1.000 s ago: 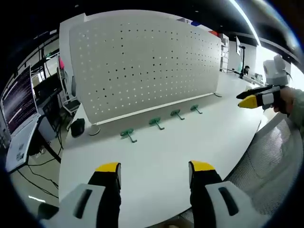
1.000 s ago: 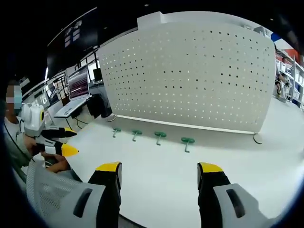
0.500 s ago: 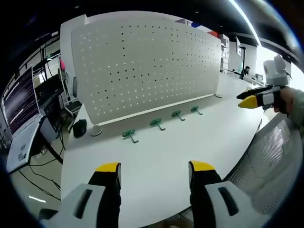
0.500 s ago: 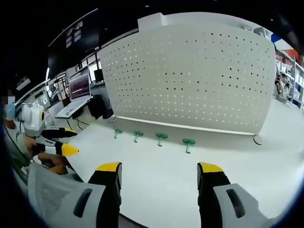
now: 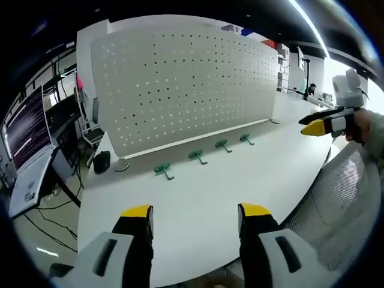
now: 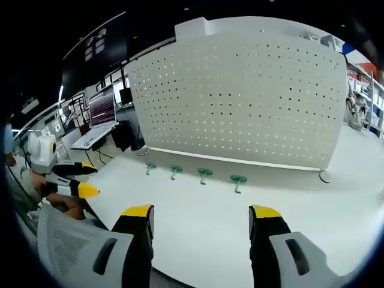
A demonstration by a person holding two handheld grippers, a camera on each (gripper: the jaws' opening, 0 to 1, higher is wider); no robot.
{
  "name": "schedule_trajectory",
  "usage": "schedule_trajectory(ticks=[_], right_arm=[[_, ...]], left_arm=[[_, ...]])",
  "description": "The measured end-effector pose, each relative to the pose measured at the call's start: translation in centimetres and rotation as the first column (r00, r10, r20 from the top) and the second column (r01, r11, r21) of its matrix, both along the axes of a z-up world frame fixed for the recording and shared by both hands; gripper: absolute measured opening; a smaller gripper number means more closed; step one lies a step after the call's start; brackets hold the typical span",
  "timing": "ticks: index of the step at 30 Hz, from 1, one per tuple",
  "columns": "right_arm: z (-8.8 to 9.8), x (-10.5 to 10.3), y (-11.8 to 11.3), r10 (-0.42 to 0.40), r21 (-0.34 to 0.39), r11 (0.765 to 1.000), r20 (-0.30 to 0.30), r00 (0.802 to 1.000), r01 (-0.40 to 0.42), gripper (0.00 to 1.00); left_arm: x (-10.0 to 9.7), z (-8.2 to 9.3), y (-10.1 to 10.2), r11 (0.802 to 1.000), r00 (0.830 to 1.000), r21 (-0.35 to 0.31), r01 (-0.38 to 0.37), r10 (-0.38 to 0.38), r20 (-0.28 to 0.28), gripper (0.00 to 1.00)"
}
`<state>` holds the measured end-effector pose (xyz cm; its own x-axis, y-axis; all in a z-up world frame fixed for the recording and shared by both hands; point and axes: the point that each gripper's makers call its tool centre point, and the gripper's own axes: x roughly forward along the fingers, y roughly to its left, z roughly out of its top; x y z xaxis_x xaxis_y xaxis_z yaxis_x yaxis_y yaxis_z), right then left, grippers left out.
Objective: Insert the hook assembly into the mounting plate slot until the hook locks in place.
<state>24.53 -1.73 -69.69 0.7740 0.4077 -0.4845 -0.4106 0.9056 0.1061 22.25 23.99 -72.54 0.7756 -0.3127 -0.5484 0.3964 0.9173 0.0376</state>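
A white perforated mounting plate (image 5: 180, 84) (image 6: 240, 96) stands upright on the white table (image 5: 228, 186) (image 6: 210, 222). Several green hooks lie in a row in front of its base: the leftmost hook (image 5: 162, 171) and the rightmost hook (image 5: 246, 138) in the left gripper view, the nearest hook (image 6: 238, 180) in the right gripper view. My left gripper (image 5: 195, 211) is open and holds nothing, well short of the hooks; it also appears in the right gripper view as the left gripper (image 6: 81, 180). My right gripper (image 6: 201, 211) is open with nothing between its jaws, and appears as the right gripper (image 5: 318, 124).
A mesh chair back (image 5: 348, 204) (image 6: 66, 246) sits at the table's near edge. A black mouse-like object (image 5: 100, 161) lies left of the plate. Monitors (image 5: 24, 135) and cables stand on the floor side to the left. A person's hand (image 5: 366, 126) holds the right gripper.
Both views have drifted slightly, so the cameras moved a little. The hooks and plate have not moved, and both grippers stay open.
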Motion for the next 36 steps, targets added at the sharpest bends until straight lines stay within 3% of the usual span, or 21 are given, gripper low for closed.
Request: schedule_trajectory(ticks=[30,36], right_arm=[[0.2,-0.8,-1.0,-0.024,0.018,1.000,0.007,1.000,0.024,0.61],[0.1,-0.8,-1.0,-0.025,0.019,0.999,0.004,1.000,0.025,0.61]], left_arm=[[-0.3,0.1,-0.7,1.000,1.000,0.011,0.009,-0.009,0.001,0.57],[-0.1,-0.5,-0.5,1.000,1.000,0.015,0.021,-0.021,-0.015,0.53]])
